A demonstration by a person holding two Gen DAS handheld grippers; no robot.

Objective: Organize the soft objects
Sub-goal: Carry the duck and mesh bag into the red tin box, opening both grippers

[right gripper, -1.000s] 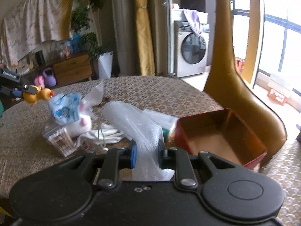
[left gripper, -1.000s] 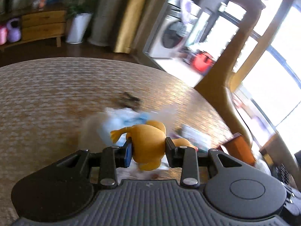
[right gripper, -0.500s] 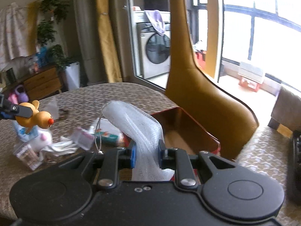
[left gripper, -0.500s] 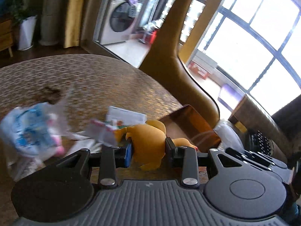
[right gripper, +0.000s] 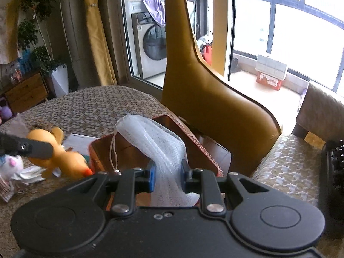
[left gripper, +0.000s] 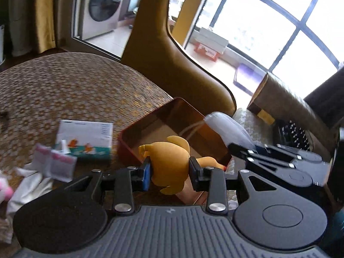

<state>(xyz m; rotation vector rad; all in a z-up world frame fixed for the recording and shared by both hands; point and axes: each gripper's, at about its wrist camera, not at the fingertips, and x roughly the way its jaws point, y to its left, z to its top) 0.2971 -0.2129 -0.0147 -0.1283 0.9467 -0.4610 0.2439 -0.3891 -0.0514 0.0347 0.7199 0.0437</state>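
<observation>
Hovering over the red box, both grippers were loaded. Left gripper had its jaws partly closed and clamped on the orange duck toy, which hung above the box's near-left corner, long axis crosswise to the fingers, beak end toward the right gripper. That one was pinched narrow on the white mesh bag; the bag stood up ahead of the jaws, drawstring dangling, over the near-right rim. Box lay straight ahead and below both; neither was clearly closer. Remaining soft clutter, incl. a tissue pack, sat to the box's left on the table.
</observation>
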